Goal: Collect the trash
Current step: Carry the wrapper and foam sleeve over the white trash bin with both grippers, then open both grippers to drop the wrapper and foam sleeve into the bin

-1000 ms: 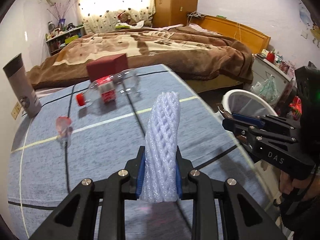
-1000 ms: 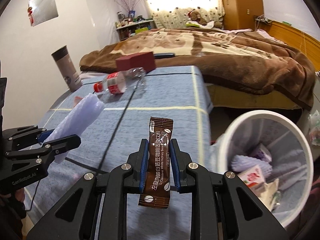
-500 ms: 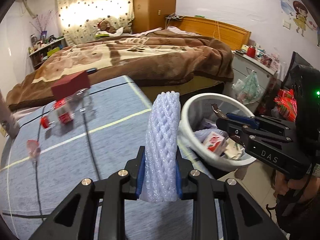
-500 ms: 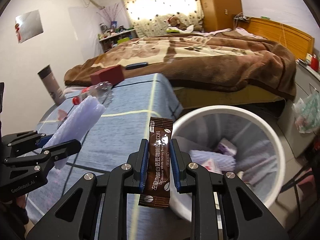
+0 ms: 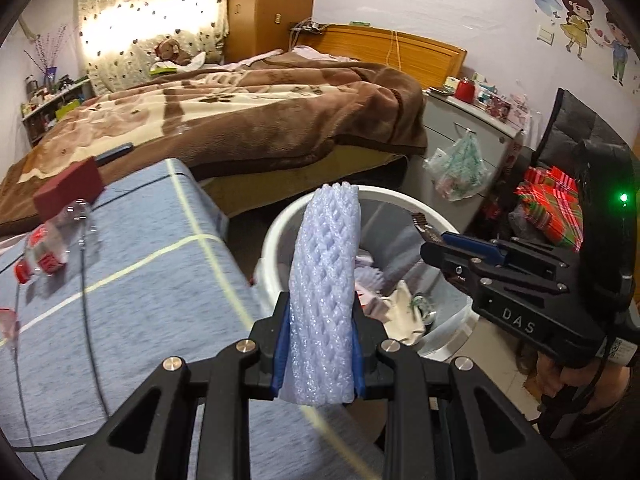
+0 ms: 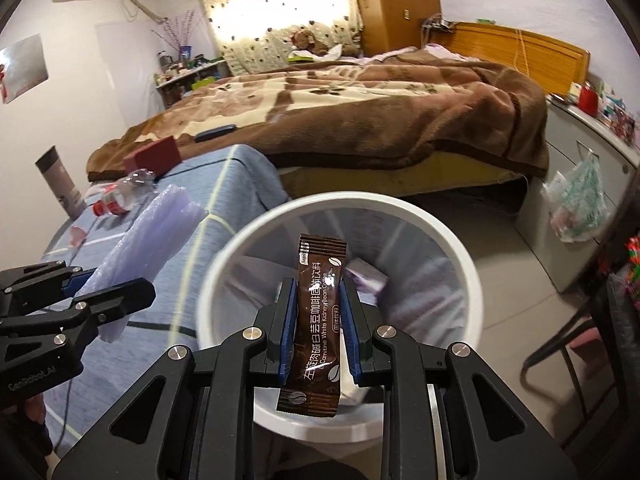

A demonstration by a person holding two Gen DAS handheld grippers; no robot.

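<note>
My left gripper (image 5: 318,344) is shut on a pale lilac foam net sleeve (image 5: 326,280), held upright at the edge of the blue table, just left of the white trash bin (image 5: 280,232). My right gripper (image 6: 318,320) is shut on a brown coffee sachet (image 6: 318,316) and holds it over the open bin (image 6: 452,248), which has several scraps inside. The left gripper and sleeve (image 6: 148,240) show at the left of the right wrist view. The right gripper (image 5: 436,248) shows over the bin's far side in the left wrist view.
An empty plastic bottle with a red cap (image 5: 48,244), a dark red box (image 5: 68,192) and a pink scrap (image 5: 8,320) lie on the blue table (image 5: 140,300). A grey cylinder (image 6: 60,188) stands at its far left. A bed (image 6: 360,100), a cabinet (image 6: 580,160) and a chair (image 6: 580,340) surround the bin.
Both grippers have swung right, from over the table toward the bin. The sachet now hangs over the bin's opening and the sleeve is next to its rim. Both grips are unchanged.
</note>
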